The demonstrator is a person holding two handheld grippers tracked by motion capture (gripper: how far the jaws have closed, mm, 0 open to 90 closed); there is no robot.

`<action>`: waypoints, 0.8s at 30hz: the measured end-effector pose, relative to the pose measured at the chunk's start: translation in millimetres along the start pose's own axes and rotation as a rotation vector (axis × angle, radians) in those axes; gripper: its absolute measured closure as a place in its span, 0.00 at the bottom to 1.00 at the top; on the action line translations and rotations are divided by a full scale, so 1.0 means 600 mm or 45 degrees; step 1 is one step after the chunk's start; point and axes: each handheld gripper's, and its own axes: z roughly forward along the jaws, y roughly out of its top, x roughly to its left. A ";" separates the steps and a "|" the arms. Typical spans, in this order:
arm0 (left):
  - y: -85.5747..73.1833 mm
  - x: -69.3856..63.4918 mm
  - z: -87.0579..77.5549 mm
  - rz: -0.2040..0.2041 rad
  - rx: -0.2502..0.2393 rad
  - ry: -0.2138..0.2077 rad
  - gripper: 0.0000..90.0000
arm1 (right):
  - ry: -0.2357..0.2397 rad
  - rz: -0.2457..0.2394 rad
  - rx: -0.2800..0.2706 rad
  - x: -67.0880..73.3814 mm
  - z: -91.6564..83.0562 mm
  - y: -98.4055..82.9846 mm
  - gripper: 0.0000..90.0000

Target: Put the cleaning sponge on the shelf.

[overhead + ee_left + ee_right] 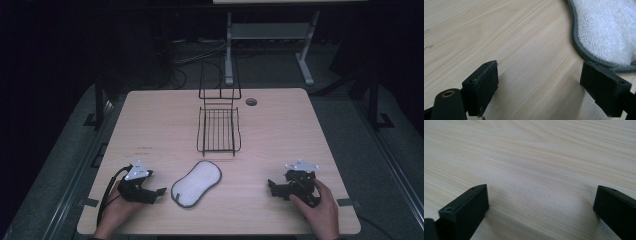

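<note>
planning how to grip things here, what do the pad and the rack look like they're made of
Pad: seemingly soft fabric, a fuzzy white looped face with a grey stitched edge.
Rack: thin dark wire, probably coated metal; its bars form an open grid.
Table: pale wood grain, matte, possibly laminate.

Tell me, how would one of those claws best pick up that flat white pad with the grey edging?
Probably by the grey rim of the white peanut-shaped fabric pad at its near-left end, coming from the left gripper, whose jaws stand open beside it. The pad lies flat on the wooden table, so one jaw must slip under the edge.
</note>
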 end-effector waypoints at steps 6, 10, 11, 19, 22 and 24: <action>0.025 0.001 -0.011 -0.025 -0.056 -0.045 0.33 | 0.000 -0.001 0.000 0.000 0.000 0.000 0.00; 0.043 0.002 -0.015 -0.032 -0.075 -0.069 0.49 | 0.000 -0.001 0.000 0.000 0.000 0.000 0.00; 0.053 0.001 -0.015 -0.026 -0.084 -0.084 0.59 | 0.000 -0.001 -0.001 0.000 0.000 0.000 0.00; 0.087 -0.006 -0.002 -0.017 -0.061 -0.170 0.90 | 0.000 0.000 0.000 0.000 0.000 0.000 0.00; 0.100 -0.012 0.004 -0.021 -0.059 -0.200 0.98 | 0.000 0.000 0.000 0.000 0.000 0.000 0.00; 0.106 -0.015 0.006 -0.013 -0.061 -0.221 0.99 | -0.001 0.000 0.000 0.000 0.000 0.000 0.00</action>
